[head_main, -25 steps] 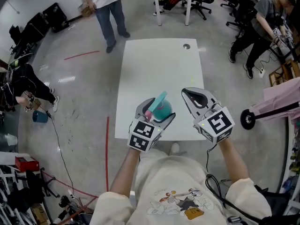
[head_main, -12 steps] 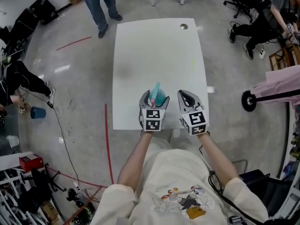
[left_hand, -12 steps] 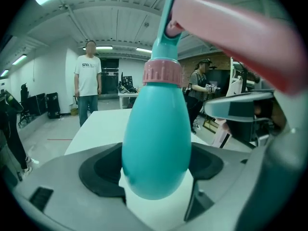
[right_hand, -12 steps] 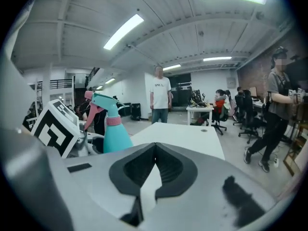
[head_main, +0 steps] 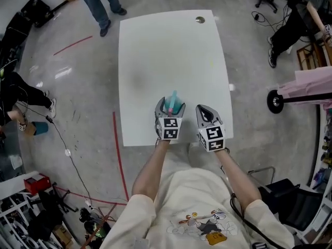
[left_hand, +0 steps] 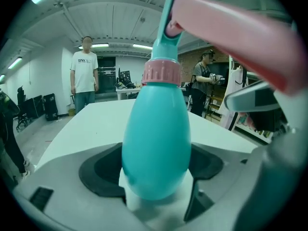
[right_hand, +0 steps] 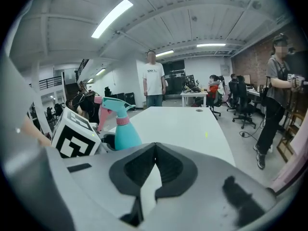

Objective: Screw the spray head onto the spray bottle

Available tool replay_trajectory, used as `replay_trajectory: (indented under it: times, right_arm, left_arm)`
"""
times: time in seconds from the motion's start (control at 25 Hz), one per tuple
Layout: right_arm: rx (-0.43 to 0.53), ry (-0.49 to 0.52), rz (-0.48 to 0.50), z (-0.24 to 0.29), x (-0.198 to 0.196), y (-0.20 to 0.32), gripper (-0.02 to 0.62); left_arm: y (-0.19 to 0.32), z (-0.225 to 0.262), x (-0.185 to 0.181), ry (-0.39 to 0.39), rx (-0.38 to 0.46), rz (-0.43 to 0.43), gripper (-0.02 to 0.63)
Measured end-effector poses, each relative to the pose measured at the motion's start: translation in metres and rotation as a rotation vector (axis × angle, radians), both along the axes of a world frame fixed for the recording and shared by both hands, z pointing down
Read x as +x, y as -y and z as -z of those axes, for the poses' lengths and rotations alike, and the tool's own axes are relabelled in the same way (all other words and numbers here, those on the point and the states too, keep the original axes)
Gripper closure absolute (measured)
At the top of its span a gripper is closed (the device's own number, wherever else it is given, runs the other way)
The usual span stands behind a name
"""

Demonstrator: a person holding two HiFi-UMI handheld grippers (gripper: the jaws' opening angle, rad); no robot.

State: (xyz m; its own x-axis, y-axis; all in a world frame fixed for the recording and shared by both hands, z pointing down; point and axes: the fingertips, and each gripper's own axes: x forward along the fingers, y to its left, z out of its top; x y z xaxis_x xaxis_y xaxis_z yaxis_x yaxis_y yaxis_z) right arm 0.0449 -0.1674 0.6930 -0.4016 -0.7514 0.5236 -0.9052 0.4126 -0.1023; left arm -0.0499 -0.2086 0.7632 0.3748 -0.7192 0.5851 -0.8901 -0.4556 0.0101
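Where the bottle sits: the teal egg-shaped plastic spray bottle point(left_hand: 156, 143) stands upright between the fingers point(left_hand: 103, 170) of the left gripper point(head_main: 169, 110), its lower belly in their hold.
Left hand: the left gripper is clamped on the bottle from both sides, over the near edge of the white rectangular table point(head_main: 171, 51).
Top of bottle: the teal spray head point(left_hand: 166, 13) with its pink trigger point(left_hand: 231, 37) sits on the neck above a ribbed pink collar point(left_hand: 161, 72).
Right hand: the right gripper point(head_main: 203, 112) has its jaws pressed together with nothing between them, just beside the bottle and apart from it.
Bottle base: whether it touches the table cannot be told.
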Motion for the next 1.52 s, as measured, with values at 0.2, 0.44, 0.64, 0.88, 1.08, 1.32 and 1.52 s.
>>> replay_trajectory:
  times: [0.2, 0.44, 0.64, 0.88, 1.08, 1.32, 1.52]
  right_arm:
    - [-0.004, -0.002, 0.007, -0.005, -0.001, 0.01, 0.588]
    - [-0.008, -0.004, 0.028, -0.001, 0.001, 0.007, 0.588]
    - [-0.004, 0.002, 0.036, 0.009, 0.004, 0.0, 0.588]
    - [0.0, 0.034, 0.06, 0.022, 0.003, -0.012, 0.588]
    - [0.023, 0.077, 0.074, 0.053, 0.0, -0.024, 0.588]
    - [0.078, 0.075, 0.083, 0.1, -0.013, -0.029, 0.588]
    - [0.12, 0.088, 0.039, 0.126, -0.019, -0.025, 0.589]
  left_arm:
    - [0.005, -0.013, -0.005, -0.026, 0.028, 0.017, 0.205]
    - [-0.003, -0.012, 0.003, -0.038, 0.031, -0.009, 0.204]
    - [-0.024, -0.002, 0.001, -0.069, 0.027, 0.0, 0.19]
    - [-0.076, 0.029, -0.011, -0.064, 0.007, 0.008, 0.186]
    - [-0.123, 0.102, -0.025, -0.065, 0.014, 0.045, 0.225]
    - [-0.111, 0.191, -0.06, -0.119, 0.031, 0.222, 0.6]
    - [-0.093, 0.224, -0.048, -0.162, 0.026, 0.197, 0.6]
